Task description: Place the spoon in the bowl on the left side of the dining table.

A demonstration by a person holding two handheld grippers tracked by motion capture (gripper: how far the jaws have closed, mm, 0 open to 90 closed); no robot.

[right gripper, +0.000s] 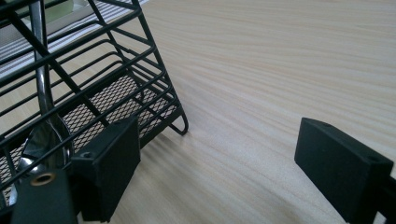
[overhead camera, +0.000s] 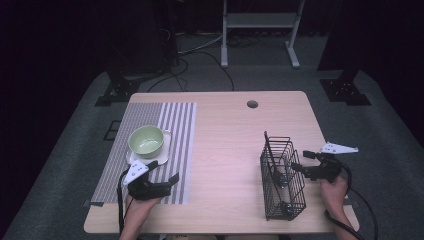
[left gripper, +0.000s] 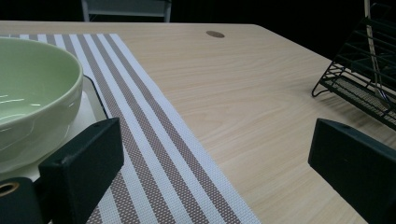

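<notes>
Seen from the high view, a pale wooden desk carries a striped mat on its left side, with a green bowl sitting on a white plate. On the right stands a black wire rack with metal cutlery inside; which pieces they are is too small to tell. The left gripper rests low over the mat, just below the bowl, its fingers spread and holding nothing. The right gripper sits against the rack's right side, fingers also apart and empty.

From the left gripper view, both black fingers stand wide apart over the mat's stripes. The bowl is close at the left and the rack far off at the right.

From the right gripper view, the spread fingers frame bare desk, the left one nearly touching the rack's foot. A spoon leans upright behind the wires.

The step in hand looks like fetching the spoon. Done well, the right gripper should rise above the rack's open top, come down along the handle and pinch it squarely, not push through the wires, which could tip the rack. The left gripper could steady the bowl.
</notes>
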